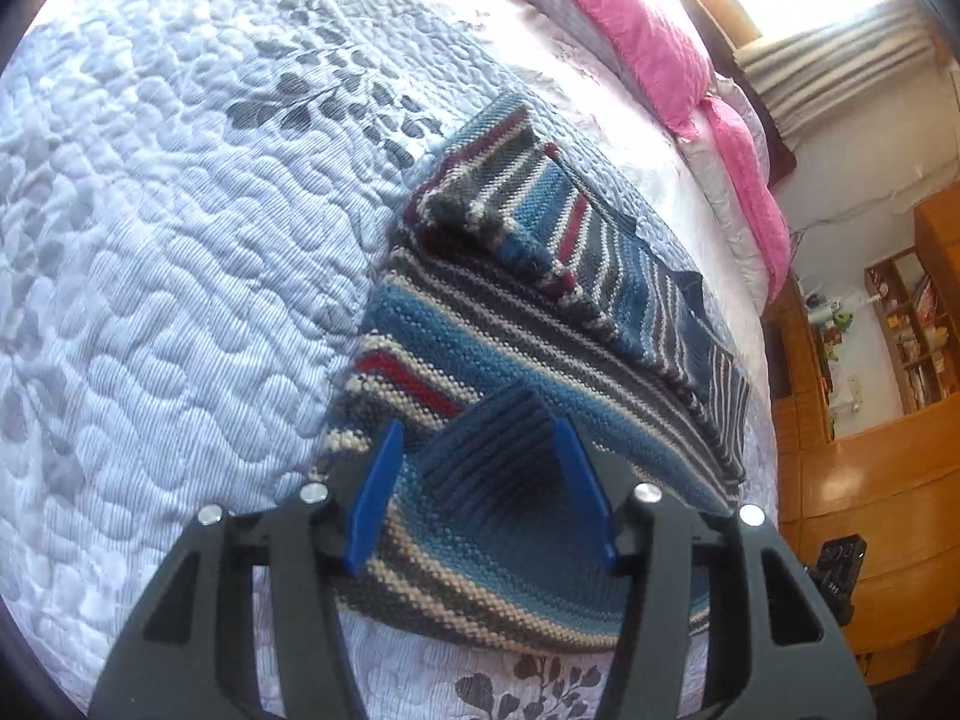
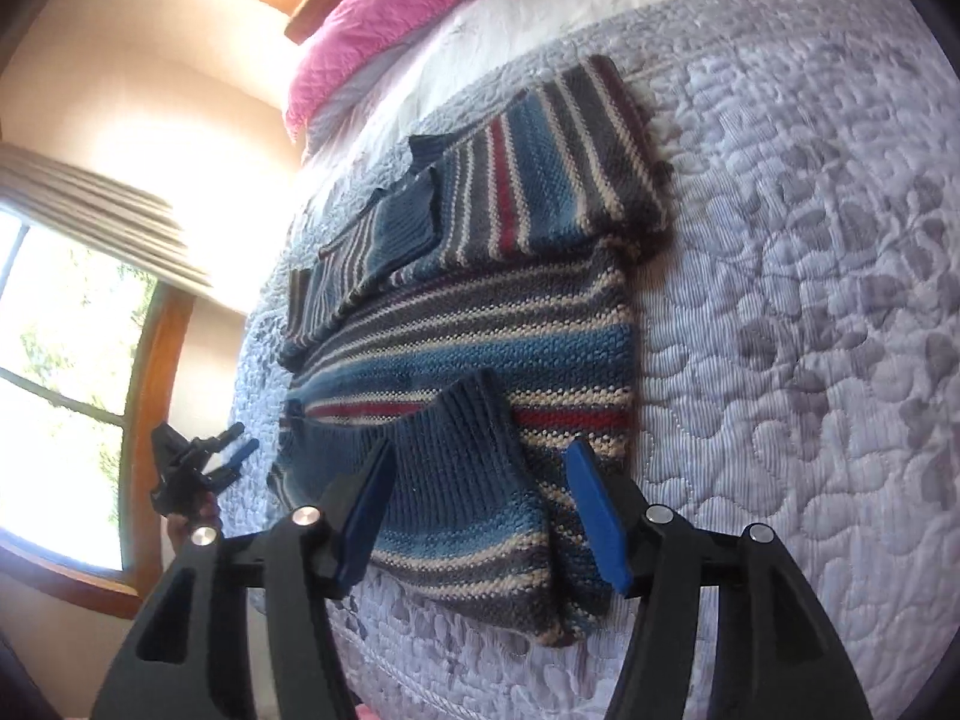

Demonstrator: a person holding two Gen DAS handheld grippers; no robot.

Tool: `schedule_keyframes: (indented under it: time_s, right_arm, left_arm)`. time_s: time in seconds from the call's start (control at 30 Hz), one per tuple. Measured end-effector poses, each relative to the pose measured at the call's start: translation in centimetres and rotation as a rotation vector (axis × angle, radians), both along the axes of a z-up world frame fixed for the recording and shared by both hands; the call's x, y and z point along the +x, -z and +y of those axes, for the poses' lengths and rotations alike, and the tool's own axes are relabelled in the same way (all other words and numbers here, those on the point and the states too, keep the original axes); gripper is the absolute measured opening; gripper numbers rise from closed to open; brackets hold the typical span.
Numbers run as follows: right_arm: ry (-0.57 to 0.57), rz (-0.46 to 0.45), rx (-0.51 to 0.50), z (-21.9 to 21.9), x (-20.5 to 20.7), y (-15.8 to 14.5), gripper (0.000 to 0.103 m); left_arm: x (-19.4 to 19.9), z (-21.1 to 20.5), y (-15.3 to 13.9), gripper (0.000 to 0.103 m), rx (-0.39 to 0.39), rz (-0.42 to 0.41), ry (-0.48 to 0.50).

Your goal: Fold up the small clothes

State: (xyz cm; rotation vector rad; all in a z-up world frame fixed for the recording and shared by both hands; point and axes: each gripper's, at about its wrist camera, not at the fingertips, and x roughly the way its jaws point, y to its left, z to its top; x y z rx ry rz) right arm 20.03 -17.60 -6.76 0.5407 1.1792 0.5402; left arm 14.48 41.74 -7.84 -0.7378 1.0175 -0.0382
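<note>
A striped knit sweater (image 1: 510, 324) in blue, grey, cream and red lies flat on the quilted bedspread (image 1: 180, 240), its sleeves folded across the chest. Its ribbed blue hem (image 1: 504, 456) is turned up at the near end. My left gripper (image 1: 480, 468) is open, its blue pads (image 1: 378, 492) on either side of that hem. In the right wrist view the same sweater (image 2: 480, 312) lies ahead, and my right gripper (image 2: 480, 498) is open over the near ribbed edge (image 2: 456, 462). The left gripper (image 2: 237, 450), held in a hand, shows left of the sweater.
Pink pillows (image 1: 648, 42) lie at the head of the bed. The bed's edge runs along the sweater's side, with wooden shelves and a cabinet (image 1: 888, 360) beyond it. A window with a wooden frame (image 2: 72, 360) and a curtain stands past the bed. The quilt (image 2: 810, 300) stretches wide beside the sweater.
</note>
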Motion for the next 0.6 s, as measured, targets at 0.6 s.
schedule_keyframes:
  time_s: [0.6]
  right_arm:
    - [-0.249, -0.036, -0.259, 7.8, 2.9, 2.6, 0.061]
  left_arm:
    - [6.4, -7.6, 3.6, 0.054, 0.341, 0.061, 0.456]
